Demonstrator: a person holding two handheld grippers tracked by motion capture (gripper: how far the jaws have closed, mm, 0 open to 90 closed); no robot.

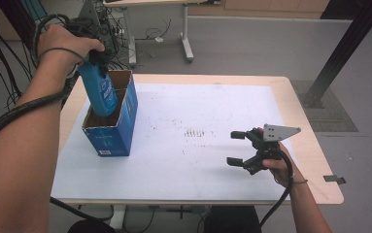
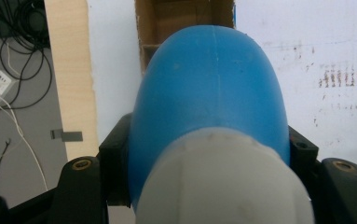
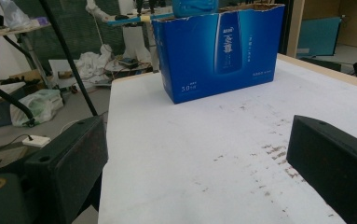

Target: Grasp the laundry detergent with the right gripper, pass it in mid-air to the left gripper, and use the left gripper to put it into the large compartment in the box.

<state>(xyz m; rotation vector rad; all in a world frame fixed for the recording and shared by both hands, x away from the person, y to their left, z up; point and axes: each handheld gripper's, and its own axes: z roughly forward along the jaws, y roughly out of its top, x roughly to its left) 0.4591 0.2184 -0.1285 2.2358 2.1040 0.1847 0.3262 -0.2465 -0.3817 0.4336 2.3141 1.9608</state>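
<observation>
two views give us the blue bottle from opposite ends: in the high view we see the blue bottle [image 1: 99, 92] hanging bottom-down with its lower part inside the open top of the blue carton [image 1: 111, 127], while the left gripper view looks straight down along it, showing its white cap [image 2: 223, 182] nearest the lens and the brown cardboard inside of the carton [image 2: 185, 18] beyond. the right gripper view shows what the others do not, the printed long side of the carton [image 3: 220, 51] with a bottle pictured on it, and a little of the blue bottle [image 3: 195, 7] above the torn rim

the carton stands at the left of a white sheet [image 1: 183, 136] that covers a light wooden table [image 1: 314, 160]; the sheet carries brownish scuff marks [image 1: 195, 132] near its middle. around the table we see a grey floor, tangled cables [image 1: 4, 53] at the left, a black post [image 1: 341, 53] at the right and another desk [image 1: 183, 29] behind

the left gripper [image 1: 96, 51] is clenched on the bottle, a black jaw pressing each side of it just under the cap. the right gripper [image 1: 237, 148] rests low over the sheet at the right, well apart from the carton, its jaws spread wide with nothing between them
</observation>
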